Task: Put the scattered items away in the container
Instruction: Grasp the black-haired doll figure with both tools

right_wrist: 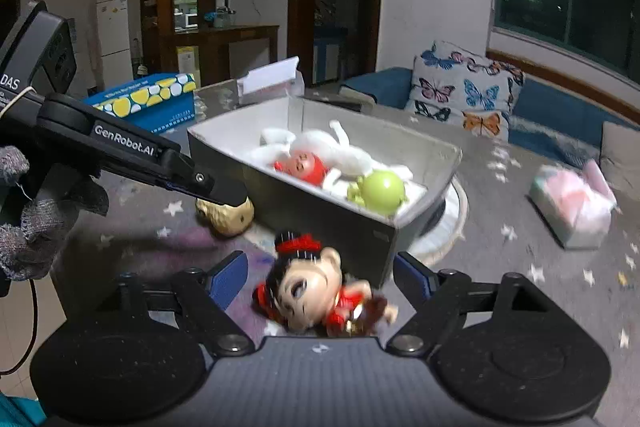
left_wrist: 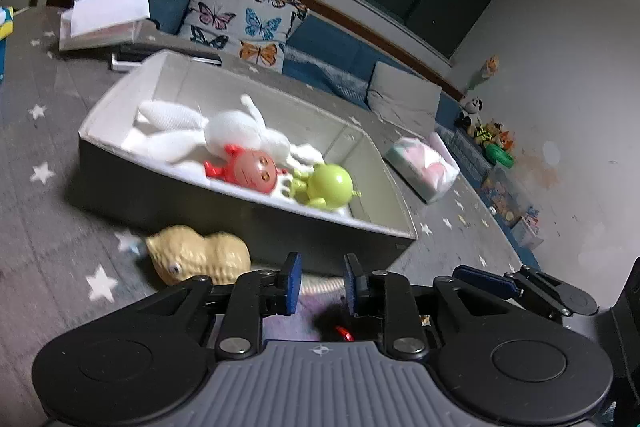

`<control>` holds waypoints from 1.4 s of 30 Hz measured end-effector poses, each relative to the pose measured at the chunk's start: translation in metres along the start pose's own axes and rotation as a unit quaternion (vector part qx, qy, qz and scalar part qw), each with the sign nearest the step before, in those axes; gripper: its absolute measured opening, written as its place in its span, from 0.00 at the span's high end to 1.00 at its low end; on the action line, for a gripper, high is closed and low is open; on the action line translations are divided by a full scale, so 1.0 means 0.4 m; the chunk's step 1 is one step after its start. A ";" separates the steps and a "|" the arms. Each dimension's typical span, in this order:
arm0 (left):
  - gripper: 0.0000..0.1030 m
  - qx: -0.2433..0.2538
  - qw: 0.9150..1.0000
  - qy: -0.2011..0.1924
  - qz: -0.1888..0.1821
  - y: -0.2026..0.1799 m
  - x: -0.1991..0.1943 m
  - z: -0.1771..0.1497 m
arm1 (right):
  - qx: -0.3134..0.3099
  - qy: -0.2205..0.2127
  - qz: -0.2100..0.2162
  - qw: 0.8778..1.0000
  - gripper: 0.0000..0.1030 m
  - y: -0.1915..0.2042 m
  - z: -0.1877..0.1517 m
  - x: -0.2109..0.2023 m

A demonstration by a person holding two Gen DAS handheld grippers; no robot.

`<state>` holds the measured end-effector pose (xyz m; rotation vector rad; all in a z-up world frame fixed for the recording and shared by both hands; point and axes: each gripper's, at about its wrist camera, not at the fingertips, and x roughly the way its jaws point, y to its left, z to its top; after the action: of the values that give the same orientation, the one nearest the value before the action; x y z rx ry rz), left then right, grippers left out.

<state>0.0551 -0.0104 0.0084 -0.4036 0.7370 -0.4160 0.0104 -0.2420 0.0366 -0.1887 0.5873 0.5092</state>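
Observation:
A grey open box point(left_wrist: 120, 183) point(right_wrist: 320, 211) holds a white plush rabbit point(left_wrist: 236, 131), a red figure point(left_wrist: 248, 169) point(right_wrist: 304, 165) and a green round figure point(left_wrist: 328, 187) point(right_wrist: 380, 191). A tan peanut toy point(left_wrist: 200, 259) point(right_wrist: 228, 217) lies on the table in front of the box. My left gripper point(left_wrist: 320, 285) is open and empty, just right of the peanut; its arm point(right_wrist: 140, 153) reaches over the peanut in the right wrist view. My right gripper point(right_wrist: 320, 279) is open around a black-haired doll in red point(right_wrist: 316, 291), which lies between the fingers.
The table wears a grey star-print cloth point(left_wrist: 40, 147). A tissue pack point(left_wrist: 424, 167) point(right_wrist: 572, 207) lies right of the box. A blue and yellow carton point(right_wrist: 148, 101) and a clear case point(left_wrist: 104, 23) stand behind it. A butterfly pillow point(left_wrist: 240, 19) leans on the blue sofa.

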 end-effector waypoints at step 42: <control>0.65 -0.038 0.993 0.069 -0.091 0.009 0.131 -0.023 | 0.105 0.024 -0.017 0.994 0.19 -0.021 -0.072 0.094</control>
<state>0.0842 -0.0353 -0.0287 -0.5202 0.8563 -0.5920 0.0276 -0.2432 -0.0083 -0.0114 0.6781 0.4073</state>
